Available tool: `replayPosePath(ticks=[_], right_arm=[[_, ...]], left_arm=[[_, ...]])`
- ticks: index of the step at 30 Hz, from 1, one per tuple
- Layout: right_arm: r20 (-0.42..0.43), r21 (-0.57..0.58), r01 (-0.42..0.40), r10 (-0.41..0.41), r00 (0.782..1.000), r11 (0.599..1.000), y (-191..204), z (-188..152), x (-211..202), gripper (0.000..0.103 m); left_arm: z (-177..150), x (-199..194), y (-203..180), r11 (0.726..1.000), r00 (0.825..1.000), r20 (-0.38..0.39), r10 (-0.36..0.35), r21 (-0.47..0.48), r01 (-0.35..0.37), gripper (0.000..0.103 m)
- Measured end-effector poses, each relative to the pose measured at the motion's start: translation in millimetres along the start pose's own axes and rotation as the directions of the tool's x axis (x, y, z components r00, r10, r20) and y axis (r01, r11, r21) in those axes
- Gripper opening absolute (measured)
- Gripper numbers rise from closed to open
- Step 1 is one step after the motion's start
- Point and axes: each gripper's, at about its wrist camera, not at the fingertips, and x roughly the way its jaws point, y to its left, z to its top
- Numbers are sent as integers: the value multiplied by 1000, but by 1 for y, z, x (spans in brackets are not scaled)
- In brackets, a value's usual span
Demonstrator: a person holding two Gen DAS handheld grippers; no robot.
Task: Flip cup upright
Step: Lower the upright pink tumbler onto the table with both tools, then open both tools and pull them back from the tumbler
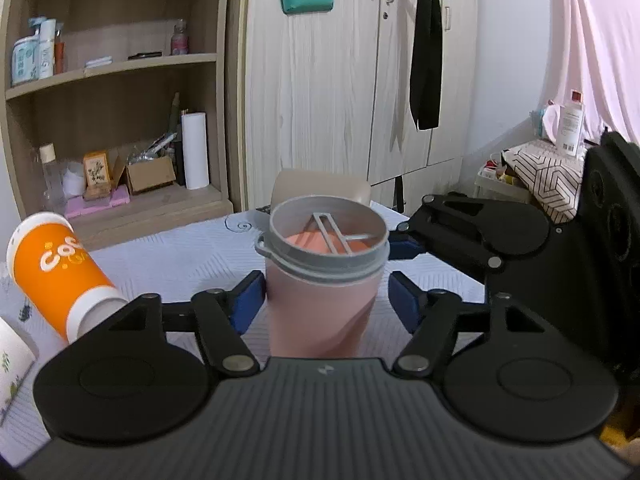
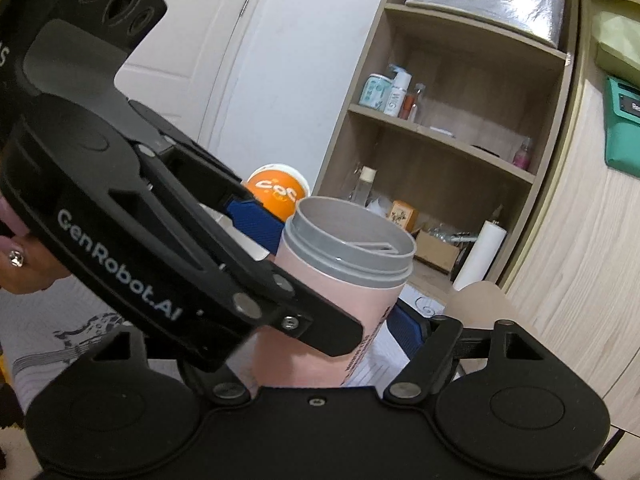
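Observation:
A pink cup (image 1: 320, 312) with a grey threaded rim and a strainer inside stands upright, mouth up, on the white patterned cloth (image 1: 180, 256). My left gripper (image 1: 326, 298) is open around it; the left blue pad (image 1: 248, 300) touches or nearly touches its side, the right pad stands clear. In the right wrist view the cup (image 2: 340, 300) stands between my right gripper's (image 2: 340, 328) open fingers, and the other gripper's black body covers its left side. In the left wrist view the right gripper (image 1: 404, 258) reaches in from the right, open beside the cup.
An orange and white cup (image 1: 60, 276) lies on its side at the left; it also shows in the right wrist view (image 2: 276, 192). A beige cup (image 1: 320, 188) lies behind the pink one. Wooden shelves (image 1: 116, 120) and a wardrobe stand behind the table. Clutter sits at the right.

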Motion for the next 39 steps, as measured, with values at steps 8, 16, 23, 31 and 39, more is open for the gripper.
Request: replayPosePath(ticks=[8, 16, 23, 31, 39], right_arm=[[-18, 19, -3, 3, 1000, 1000, 1, 3, -3, 84], [-52, 53, -6, 9, 999, 999, -2, 4, 0, 84], [-71, 130, 33, -24, 997, 991, -5, 6, 2, 84], [-85, 213, 74, -57, 995, 974, -8, -3, -25, 84], [-51, 291, 148, -139, 989, 945, -2, 3, -76, 84]], left_arm=[[-5, -5, 2, 999, 1000, 1, -15, -28, 15, 77], [-2, 0, 5, 995, 999, -37, -29, -92, 25, 80], [-4, -10, 5, 992, 999, -46, -6, -125, 0, 81], [-15, -48, -4, 976, 990, -33, 137, -167, -141, 81], [-19, -104, -39, 935, 941, 69, 330, -157, -317, 83]])
